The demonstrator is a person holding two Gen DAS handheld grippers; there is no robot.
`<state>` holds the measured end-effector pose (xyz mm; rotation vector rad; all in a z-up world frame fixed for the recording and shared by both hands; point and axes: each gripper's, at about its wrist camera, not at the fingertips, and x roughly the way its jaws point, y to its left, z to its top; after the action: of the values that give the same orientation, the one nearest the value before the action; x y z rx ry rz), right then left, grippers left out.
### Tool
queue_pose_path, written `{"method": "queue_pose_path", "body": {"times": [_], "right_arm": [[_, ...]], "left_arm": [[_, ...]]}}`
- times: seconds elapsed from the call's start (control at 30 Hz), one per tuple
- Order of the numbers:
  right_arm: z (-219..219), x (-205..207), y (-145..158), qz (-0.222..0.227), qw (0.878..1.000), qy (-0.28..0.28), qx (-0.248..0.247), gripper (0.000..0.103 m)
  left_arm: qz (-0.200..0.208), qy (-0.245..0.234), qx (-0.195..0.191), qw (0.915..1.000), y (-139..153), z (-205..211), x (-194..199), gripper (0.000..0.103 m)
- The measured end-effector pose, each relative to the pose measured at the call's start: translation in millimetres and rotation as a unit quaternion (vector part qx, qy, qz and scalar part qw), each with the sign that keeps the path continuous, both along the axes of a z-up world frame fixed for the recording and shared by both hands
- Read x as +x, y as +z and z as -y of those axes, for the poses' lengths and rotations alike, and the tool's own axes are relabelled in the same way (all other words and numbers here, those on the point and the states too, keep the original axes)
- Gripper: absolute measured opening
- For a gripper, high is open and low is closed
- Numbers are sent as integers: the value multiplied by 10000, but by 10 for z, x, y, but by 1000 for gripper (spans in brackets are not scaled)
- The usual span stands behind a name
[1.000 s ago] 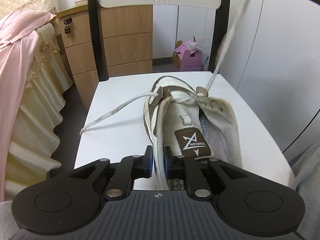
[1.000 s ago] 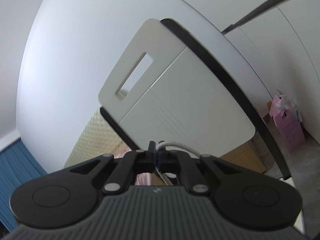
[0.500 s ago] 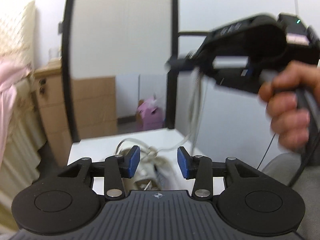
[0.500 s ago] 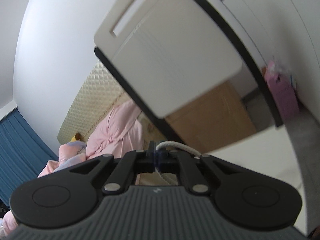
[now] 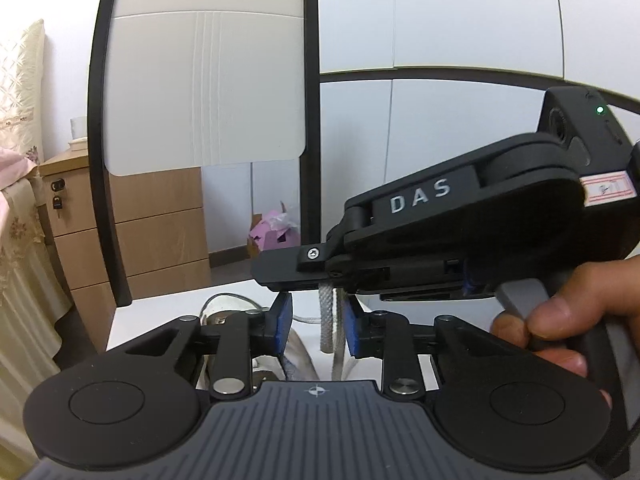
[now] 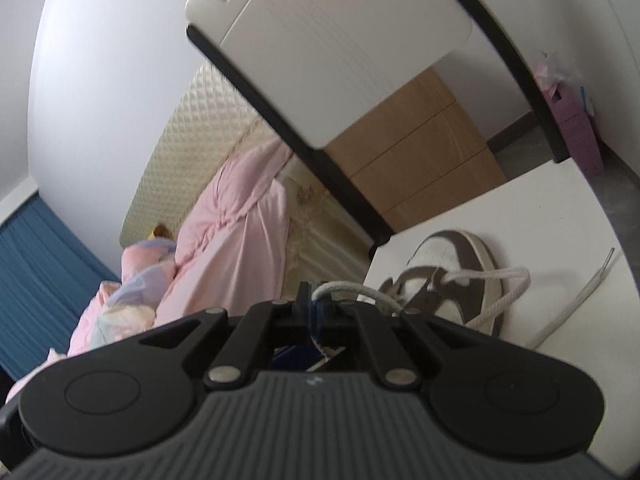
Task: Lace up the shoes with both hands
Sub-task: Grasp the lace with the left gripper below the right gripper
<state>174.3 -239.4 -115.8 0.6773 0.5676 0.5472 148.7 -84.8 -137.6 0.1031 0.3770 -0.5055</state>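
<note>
Holding the lace (image 5: 329,312) taut in your right gripper (image 6: 314,306), whose fingers are clamped on it, you should centre the hanging strand between your left gripper (image 5: 316,326) fingers, now closing without touching it, above the shoe (image 6: 452,276) on the chair seat (image 6: 560,216).

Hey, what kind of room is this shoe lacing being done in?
Most likely a bedroom at home: a bed with a quilted headboard and pink bedding, and a wooden drawer cabinet. The shoe sits on a white chair.
</note>
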Motion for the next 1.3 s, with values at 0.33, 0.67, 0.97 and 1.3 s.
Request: {"method": "queue_pose_path", "body": {"times": [0.33,0.67,0.97,1.3], "right_arm": [[129,-23,-112,-199,9978,146,618,3],[154,19,-75,-91,9959,167,886,3],[149,104,-42,-6,9954,164,949,4],[228,151,-60,-11,9897,398,1376,7]], "left_arm": [[-198,114,-31,9997,-2,31,51,5],[-352,-96,-343,9987,70,-76,176,5],[-611,-295,-496,9965,112,-175,354,5],[-763,-227,-567,9952,103,-165,456,5]]}}
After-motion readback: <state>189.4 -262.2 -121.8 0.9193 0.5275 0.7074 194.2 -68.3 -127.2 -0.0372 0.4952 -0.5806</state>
